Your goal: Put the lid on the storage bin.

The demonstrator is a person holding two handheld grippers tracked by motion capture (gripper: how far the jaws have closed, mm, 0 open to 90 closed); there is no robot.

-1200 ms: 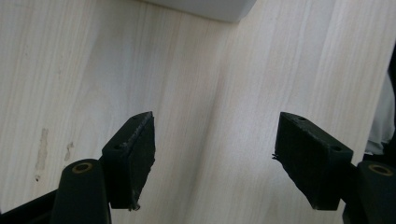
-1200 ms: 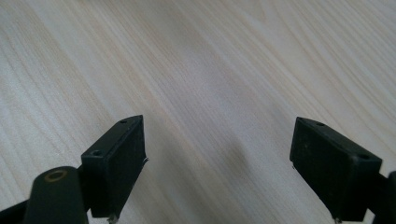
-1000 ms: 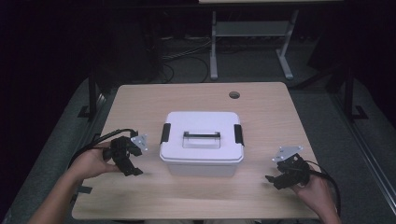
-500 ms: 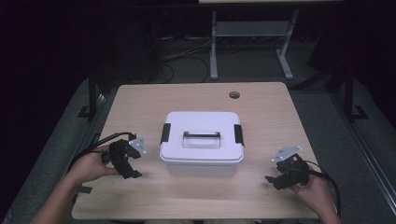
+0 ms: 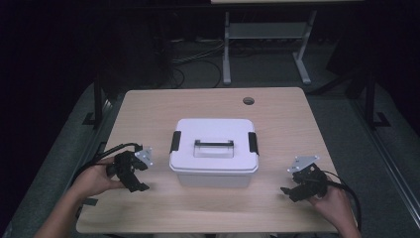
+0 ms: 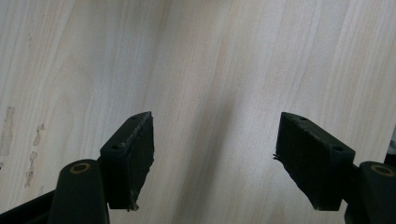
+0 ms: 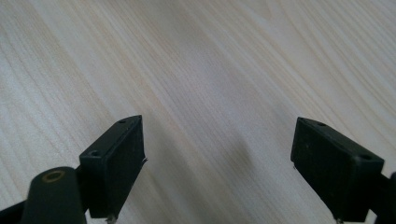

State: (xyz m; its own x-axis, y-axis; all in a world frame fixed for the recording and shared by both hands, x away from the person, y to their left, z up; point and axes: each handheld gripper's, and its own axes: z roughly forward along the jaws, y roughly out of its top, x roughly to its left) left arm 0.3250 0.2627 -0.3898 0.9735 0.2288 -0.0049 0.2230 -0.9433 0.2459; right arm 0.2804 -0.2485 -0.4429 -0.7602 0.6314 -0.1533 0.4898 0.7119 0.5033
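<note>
- A white plastic box (image 5: 214,151), rectangular with rounded corners, sits mid-table (image 5: 148,106), well clear of every edge; bare wood lies open on both sides.
- Its lid carries a recessed handle (image 5: 213,145) and a dark latch (image 5: 175,142) at each end.
- The left gripper (image 5: 137,179) is near the box's left side, jaws wide apart over pale grained wood, holding nothing.
- The right gripper (image 5: 289,191) is near the front-right edge, jaws also wide apart and empty.

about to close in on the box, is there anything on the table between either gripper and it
Nothing visible does. Bare table lies between the left gripper and the white box, and between the right gripper and it. Both gripper views show open jaws over plain wood.
</note>
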